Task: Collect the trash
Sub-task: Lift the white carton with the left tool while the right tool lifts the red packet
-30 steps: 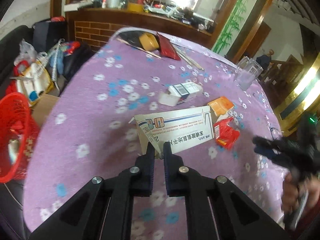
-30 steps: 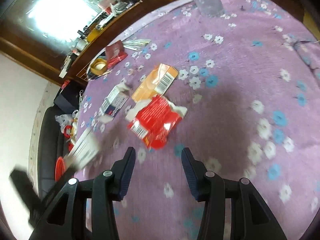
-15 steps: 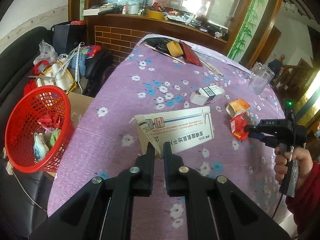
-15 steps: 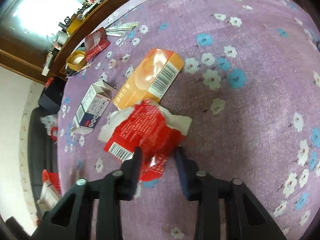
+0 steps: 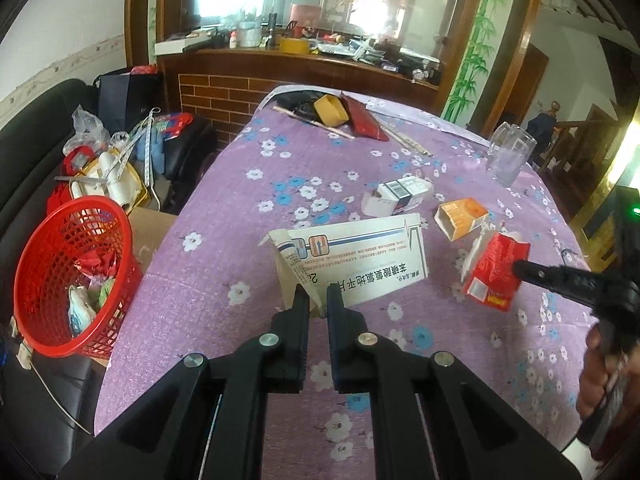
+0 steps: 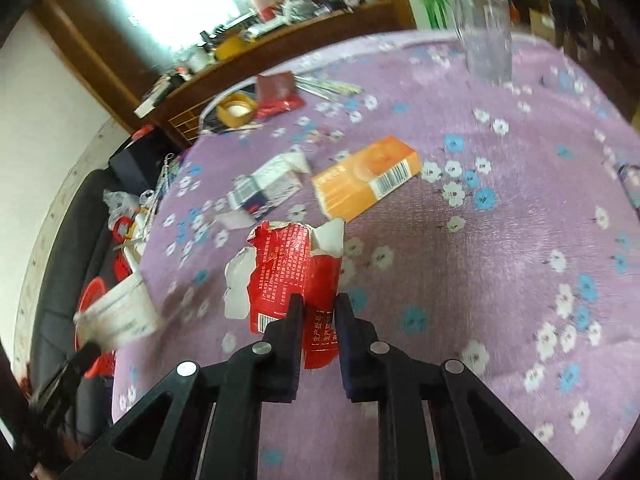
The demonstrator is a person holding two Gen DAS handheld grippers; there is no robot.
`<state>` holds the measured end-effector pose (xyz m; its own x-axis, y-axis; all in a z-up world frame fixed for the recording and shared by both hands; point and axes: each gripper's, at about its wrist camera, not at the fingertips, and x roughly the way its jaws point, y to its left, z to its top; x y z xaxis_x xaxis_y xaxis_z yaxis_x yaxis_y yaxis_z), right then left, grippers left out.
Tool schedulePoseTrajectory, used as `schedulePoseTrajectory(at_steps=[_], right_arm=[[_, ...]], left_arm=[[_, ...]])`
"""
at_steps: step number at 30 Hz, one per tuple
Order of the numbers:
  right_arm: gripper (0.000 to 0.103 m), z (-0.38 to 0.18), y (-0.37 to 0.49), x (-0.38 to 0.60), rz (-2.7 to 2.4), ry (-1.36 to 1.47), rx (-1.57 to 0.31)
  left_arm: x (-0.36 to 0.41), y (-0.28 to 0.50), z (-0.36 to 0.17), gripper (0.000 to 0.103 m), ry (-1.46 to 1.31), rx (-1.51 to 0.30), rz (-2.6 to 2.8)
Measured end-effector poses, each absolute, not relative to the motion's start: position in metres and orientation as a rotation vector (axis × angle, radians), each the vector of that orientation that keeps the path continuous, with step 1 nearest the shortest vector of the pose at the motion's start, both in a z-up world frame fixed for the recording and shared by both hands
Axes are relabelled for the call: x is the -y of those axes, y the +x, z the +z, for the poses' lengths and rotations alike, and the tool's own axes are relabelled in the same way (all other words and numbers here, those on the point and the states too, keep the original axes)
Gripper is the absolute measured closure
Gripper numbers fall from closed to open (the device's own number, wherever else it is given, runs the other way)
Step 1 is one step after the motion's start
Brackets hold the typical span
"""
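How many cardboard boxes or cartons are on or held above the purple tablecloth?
4. A white box is held by the left gripper; a torn red carton by the right gripper; an orange box and a white-and-blue box lie on the cloth. Others may be hidden.

The left gripper [image 5: 317, 300] is held pointing steeply downward with its jaws clamped on a white box [image 5: 356, 256], while the right gripper [image 6: 317, 312], likewise angled down and gripped by a hand [image 5: 600, 376], is closed on a red carton [image 6: 294, 268].

Glass [image 5: 510, 154], tape roll [image 5: 330, 110].
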<state>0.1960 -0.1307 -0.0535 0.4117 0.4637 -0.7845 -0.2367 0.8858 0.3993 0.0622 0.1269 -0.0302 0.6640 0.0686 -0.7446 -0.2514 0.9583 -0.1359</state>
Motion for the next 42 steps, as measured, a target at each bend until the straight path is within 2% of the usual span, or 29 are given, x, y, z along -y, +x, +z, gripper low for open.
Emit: schedulePoseTrajectory(at_steps=[13, 37, 41, 42], right_arm=[[0.086, -0.004, 0.14, 0.109, 0.534, 0.152, -0.938], [0.086, 0.025, 0.114, 0.035, 0.719, 0.089, -0.88], [0.086, 0.024, 0.112, 0.032, 0.728, 0.084, -0.889], [0.086, 0.024, 0.112, 0.032, 0.729, 0.079, -0.89]], left_arm=[[-0.122, 0.041, -0.01, 0.095, -0.194, -0.764, 0.237], [-0.167, -0.006, 0.012, 0.095, -0.188, -0.701, 0.417], [-0.187, -0.007, -0.004, 0.095, -0.319, -0.771, 0.394], [-0.197, -0.009, -0.011, 0.088, -0.381, -0.803, 0.407]])
